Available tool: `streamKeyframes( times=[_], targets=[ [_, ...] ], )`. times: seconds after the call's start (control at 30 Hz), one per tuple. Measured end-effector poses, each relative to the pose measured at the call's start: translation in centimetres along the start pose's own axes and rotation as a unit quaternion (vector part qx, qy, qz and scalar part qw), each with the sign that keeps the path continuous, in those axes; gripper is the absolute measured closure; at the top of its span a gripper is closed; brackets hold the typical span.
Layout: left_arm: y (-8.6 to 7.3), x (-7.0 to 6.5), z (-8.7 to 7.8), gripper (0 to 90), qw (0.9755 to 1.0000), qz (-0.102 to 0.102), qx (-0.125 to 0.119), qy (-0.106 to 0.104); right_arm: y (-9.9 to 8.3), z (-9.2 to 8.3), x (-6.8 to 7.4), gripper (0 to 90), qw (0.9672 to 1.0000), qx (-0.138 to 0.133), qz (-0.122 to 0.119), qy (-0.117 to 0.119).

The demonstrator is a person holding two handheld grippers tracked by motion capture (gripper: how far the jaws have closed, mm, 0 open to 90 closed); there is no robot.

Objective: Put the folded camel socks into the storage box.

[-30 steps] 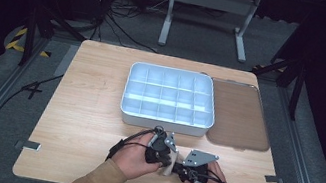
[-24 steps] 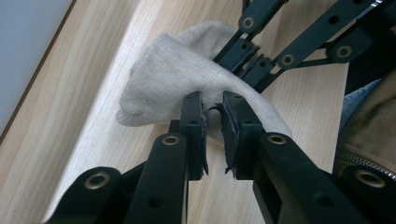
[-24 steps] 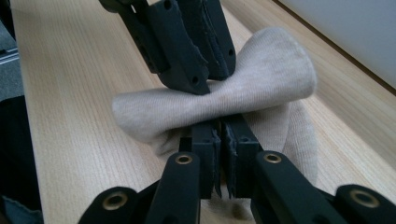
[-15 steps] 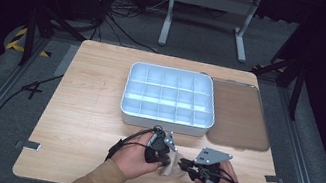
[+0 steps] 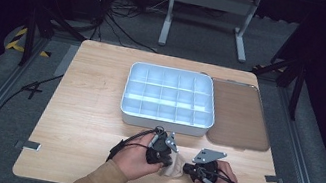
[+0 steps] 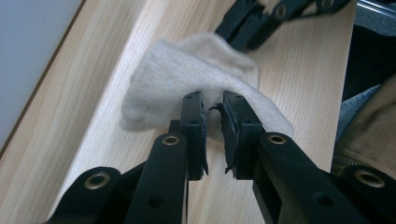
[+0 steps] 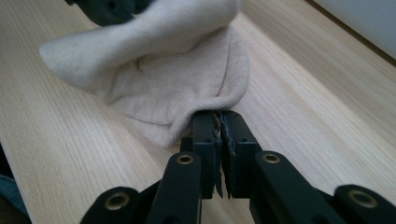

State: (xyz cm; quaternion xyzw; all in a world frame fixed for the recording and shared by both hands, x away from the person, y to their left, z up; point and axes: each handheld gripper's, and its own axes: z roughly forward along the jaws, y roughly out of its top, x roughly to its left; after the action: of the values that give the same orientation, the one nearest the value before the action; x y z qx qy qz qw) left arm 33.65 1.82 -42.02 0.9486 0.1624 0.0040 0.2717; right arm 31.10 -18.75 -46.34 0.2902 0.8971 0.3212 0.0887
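Small beige knitted cloth (image 5: 173,166) lying on pale wooden bench (image 5: 84,123): left gripper (image 6: 213,103) and right gripper (image 7: 218,117) each pinching its edge, jaws clamping fabric.

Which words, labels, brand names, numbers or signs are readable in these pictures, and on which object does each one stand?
None: no readable text on the beige sock, the white compartment tray, the brown lid, the wooden table or either pair of tongs.

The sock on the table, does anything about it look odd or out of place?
The sock lies crumpled and bunched, pinched at opposite ends by both hand-held grippers. The left gripper's pad looks frayed and torn. The tray sits straight.
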Motion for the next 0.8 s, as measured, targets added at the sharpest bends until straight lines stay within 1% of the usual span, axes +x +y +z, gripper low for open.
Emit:
streamKeyframes(
  times=[0.1, 0.23, 0.3, 0.37, 0.4, 0.43, 0.47, 0.53, 0.57, 0.6, 0.63, 0.67, 0.73, 0.77, 0.8],
  targets=[
    [0.1, 0.0, 0.3, 78.5, 1.0000, 0.003, -0.008, -0.004, 0.3, 0.4, 0.4, 84.6, 1.0000, -0.002, -0.005, 0.005],
    [0.2, -0.1, 0.7, 78.5, 0.9999, 0.010, -0.007, -0.009, 0.4, 0.7, 0.6, 84.6, 0.9999, -0.003, -0.007, 0.007],
    [0.2, 0.0, 1.3, 78.1, 0.9998, 0.014, -0.004, -0.012, 0.5, 0.8, 0.8, 84.4, 0.9999, -0.005, -0.011, 0.012],
    [0.1, 0.0, 1.6, 77.8, 0.9998, 0.012, -0.002, -0.016, 0.5, 0.8, 0.9, 84.3, 0.9998, -0.006, -0.011, 0.013],
    [0.0, 0.0, 1.9, 77.5, 0.9998, 0.010, -0.006, -0.017, 0.5, 0.8, 0.9, 83.9, 0.9998, -0.005, -0.011, 0.013],
    [0.0, 0.1, 2.0, 76.9, 0.9996, 0.016, -0.009, -0.022, 0.4, 0.8, 0.9, 83.4, 0.9999, -0.005, -0.010, 0.012],
    [0.0, 0.0, 2.1, 74.1, 0.9995, 0.017, -0.010, -0.024, 0.3, 0.8, 0.7, 82.2, 0.9999, -0.006, -0.008, 0.014],
    [-0.3, 0.2, 2.3, 70.7, 0.9988, 0.023, -0.021, -0.037, 0.3, 0.6, 0.5, 81.6, 0.9999, -0.007, -0.006, 0.013],
    [-0.3, 0.2, 2.3, 68.3, 0.9988, 0.023, -0.021, -0.037, 0.3, 0.5, 0.4, 81.3, 0.9999, -0.010, -0.005, 0.013],
    [-0.6, 0.2, 2.2, 65.0, 0.9979, 0.033, -0.029, -0.048, 0.3, 0.3, 0.3, 81.2, 0.9998, -0.012, -0.003, 0.013],
    [-0.8, 0.2, 2.1, 62.0, 0.9975, 0.037, -0.033, -0.051, 0.3, 0.1, 0.3, 81.0, 0.9998, -0.014, -0.001, 0.012],
    [-0.8, 0.2, 2.1, 57.9, 0.9973, 0.042, -0.034, -0.050, 0.3, -0.2, 0.2, 81.0, 0.9998, -0.017, 0.001, 0.010],
    [-0.8, 0.1, 2.0, 50.1, 0.9975, 0.050, -0.032, -0.038, 0.4, -0.5, 0.0, 80.8, 0.9997, -0.022, 0.001, 0.009],
    [-0.8, 0.1, 2.0, 46.2, 0.9975, 0.050, -0.032, -0.038, 0.4, -0.5, 0.0, 80.8, 0.9997, -0.022, 0.001, 0.009],
    [-0.8, 0.0, 2.1, 46.2, 0.9974, 0.061, -0.028, -0.028, 0.4, -0.6, 0.0, 80.8, 0.9997, -0.024, 0.002, 0.008]
  ],
)
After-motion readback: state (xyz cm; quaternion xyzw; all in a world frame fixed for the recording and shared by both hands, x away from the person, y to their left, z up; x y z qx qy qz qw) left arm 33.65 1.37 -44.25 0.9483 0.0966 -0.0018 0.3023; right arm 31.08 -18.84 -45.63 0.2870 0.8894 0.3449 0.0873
